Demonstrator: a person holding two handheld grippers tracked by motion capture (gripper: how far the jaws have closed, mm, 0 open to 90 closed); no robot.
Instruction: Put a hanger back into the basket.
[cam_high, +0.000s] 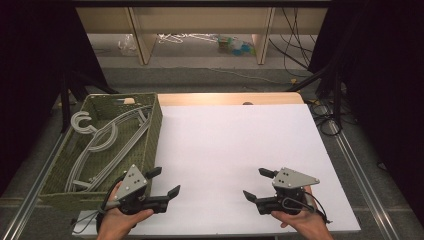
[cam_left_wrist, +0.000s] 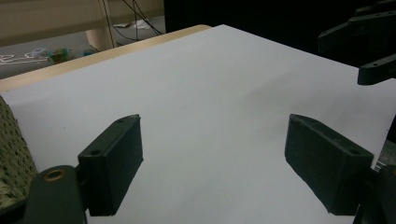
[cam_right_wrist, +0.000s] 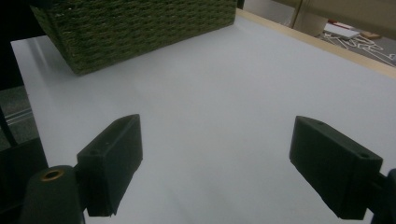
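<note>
Grey plastic hangers (cam_high: 100, 142) in the green woven basket (cam_high: 155, 125) lie at eleven o'clock of the nearer left gripper (cam_high: 165, 182); both it and the right gripper (cam_high: 256, 184) hold their jaws wide, empty.

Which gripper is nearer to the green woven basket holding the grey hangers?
Left. The left gripper hovers beside the green woven basket at its near right corner; the right gripper is far across the white table.

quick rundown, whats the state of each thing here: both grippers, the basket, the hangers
left hand-held gripper: open, nothing between the jaws, beside the basket's near corner
right hand-held gripper: open, nothing between the jaws, over bare table
basket: upright, at the table's left edge, no lid
hangers: grey, lying piled inside the basket
table: white top
</note>
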